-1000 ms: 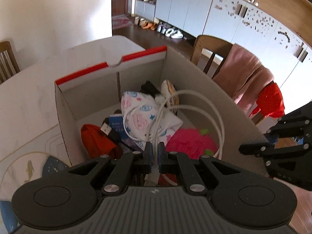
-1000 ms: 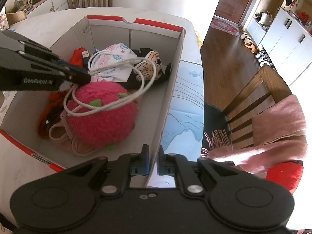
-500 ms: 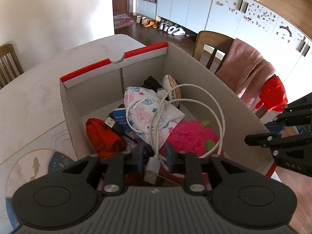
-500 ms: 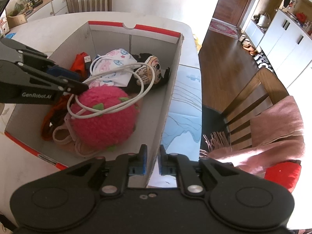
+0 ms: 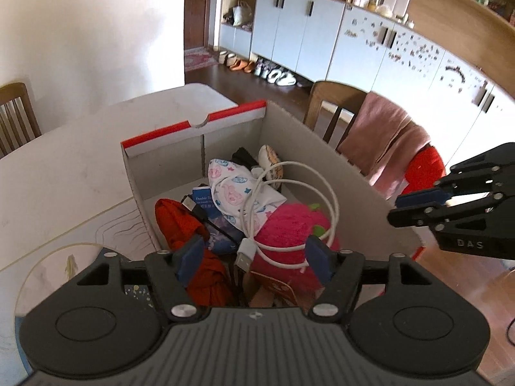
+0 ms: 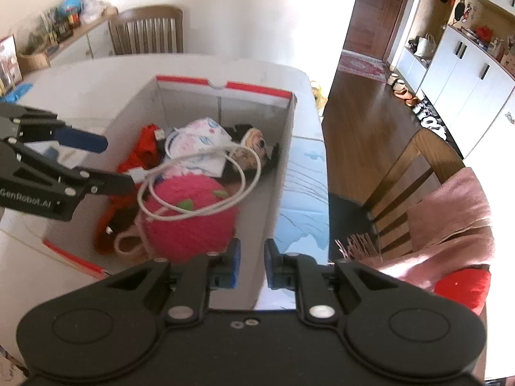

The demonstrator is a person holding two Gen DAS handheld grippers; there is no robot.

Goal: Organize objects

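An open cardboard box (image 5: 322,148) (image 6: 285,160) with red rims stands on the white table. A coiled white USB cable (image 5: 328,199) (image 6: 248,180) lies loose on top of a pink plush (image 5: 286,225) (image 6: 190,225) inside it. My left gripper (image 5: 254,255) (image 6: 112,160) hovers over the box's near end with its jaws opening wide. The cable's plug lies between the fingers, untouched. My right gripper (image 6: 252,263) (image 5: 396,210) hangs above the box's right wall, jaws opening a little, nothing between them.
The box also holds a patterned pouch (image 5: 238,189), a doll (image 6: 254,141), red cloth (image 5: 180,222) and a blue booklet (image 5: 202,206). A wooden chair draped with a pink towel (image 5: 383,141) (image 6: 450,212) stands right of the table. A blue placemat (image 6: 302,193) lies beside the box.
The left gripper's jaws have spread and let go of the white cable, which has settled on the pink plush. Both grippers have lifted back from the box; the right jaws have parted slightly.
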